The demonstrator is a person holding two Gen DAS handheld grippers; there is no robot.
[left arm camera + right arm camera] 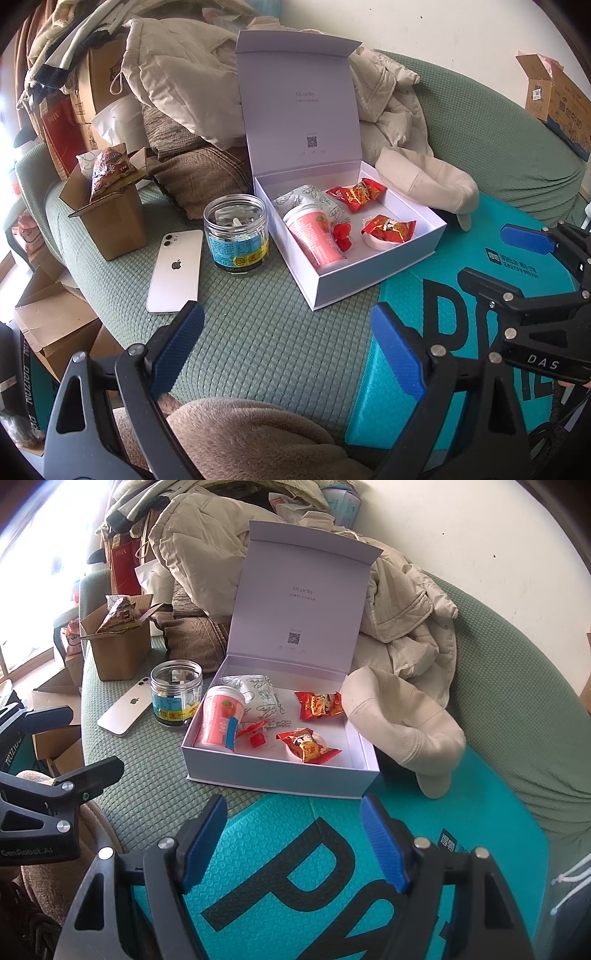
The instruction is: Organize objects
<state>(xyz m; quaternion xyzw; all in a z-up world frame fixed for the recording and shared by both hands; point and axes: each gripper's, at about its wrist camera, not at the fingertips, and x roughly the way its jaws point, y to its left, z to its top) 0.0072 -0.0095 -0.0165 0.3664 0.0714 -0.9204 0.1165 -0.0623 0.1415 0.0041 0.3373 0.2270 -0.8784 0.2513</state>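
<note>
On the green sofa (258, 332), going left to right: one brown cardboard box (110, 221) near the sofa's left edge, one white phone (175, 269), one glass jar (236, 232), then one white box (351, 236) with its lid standing up. In the white box lie one pink cup (314, 236) and two red snack packs (354, 192). One cream hat (428, 181) touches its right side. Bare sofa lies in front. The left tool (288, 350) and the right tool (295, 842) are both wide apart and hold nothing.

Green sofa (480, 122) (white wall (424, 26) behind)
</note>
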